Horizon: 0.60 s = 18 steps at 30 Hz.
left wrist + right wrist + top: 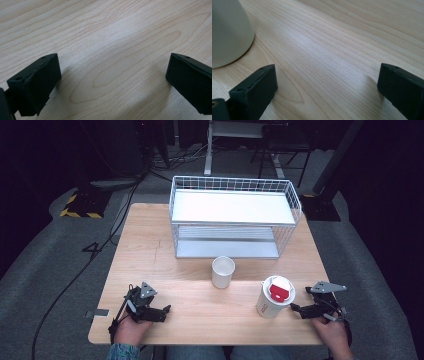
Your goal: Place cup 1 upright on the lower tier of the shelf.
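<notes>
Lidded paper cup (274,299) with red-tabbed white lid, upright near desk (200,320) front edge, just beside right tool (296,309), not touched; contents hidden by lid. Open white cup (222,271) upright mid-desk in front of white wire basket rack (235,215), inside looks empty, rack shelves bare. Left tool (167,309) resting at front left, well apart from both cups; both tools spread wide, gripping nothing, bare wood between jaws.
</notes>
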Each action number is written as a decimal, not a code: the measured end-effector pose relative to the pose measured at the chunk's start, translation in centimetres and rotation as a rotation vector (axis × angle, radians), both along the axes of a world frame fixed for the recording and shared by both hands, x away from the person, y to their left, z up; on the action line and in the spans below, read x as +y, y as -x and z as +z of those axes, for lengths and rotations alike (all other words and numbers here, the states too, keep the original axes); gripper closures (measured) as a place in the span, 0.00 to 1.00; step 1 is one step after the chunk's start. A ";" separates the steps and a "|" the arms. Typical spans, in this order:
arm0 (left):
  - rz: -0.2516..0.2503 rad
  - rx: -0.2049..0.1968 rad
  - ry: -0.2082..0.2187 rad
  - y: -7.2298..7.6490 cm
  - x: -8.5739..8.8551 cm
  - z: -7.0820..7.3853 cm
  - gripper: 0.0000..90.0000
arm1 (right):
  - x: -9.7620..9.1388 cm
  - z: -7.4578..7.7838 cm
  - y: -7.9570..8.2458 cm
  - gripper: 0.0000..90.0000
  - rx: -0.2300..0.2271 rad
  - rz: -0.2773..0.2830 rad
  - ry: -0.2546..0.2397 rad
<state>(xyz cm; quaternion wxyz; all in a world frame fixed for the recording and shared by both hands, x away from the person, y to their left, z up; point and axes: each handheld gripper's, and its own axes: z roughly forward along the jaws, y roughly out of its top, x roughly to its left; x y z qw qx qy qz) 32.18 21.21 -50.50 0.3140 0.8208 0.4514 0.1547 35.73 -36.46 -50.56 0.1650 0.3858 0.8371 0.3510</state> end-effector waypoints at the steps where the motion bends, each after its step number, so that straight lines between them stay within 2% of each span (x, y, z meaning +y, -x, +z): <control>1: -0.002 -0.001 -0.001 0.0 0.0 0.0 0.00 | 0.0 0.0 0.0 0.03 0.000 -0.001 0.000; 9: -0.002 -0.001 -0.006 0.0 -0.1 0.1 0.02 | 0.0 0.0 0.0 0.04 0.000 -0.003 -0.001; 12: 0.012 0.007 0.002 -0.1 -0.2 0.2 0.00 | 0.0 0.0 0.0 0.04 0.000 -0.003 -0.001; 18: 0.028 -0.044 0.048 0.3 -0.1 1.3 0.00 | 0.0 0.0 0.0 0.04 0.001 -0.008 -0.003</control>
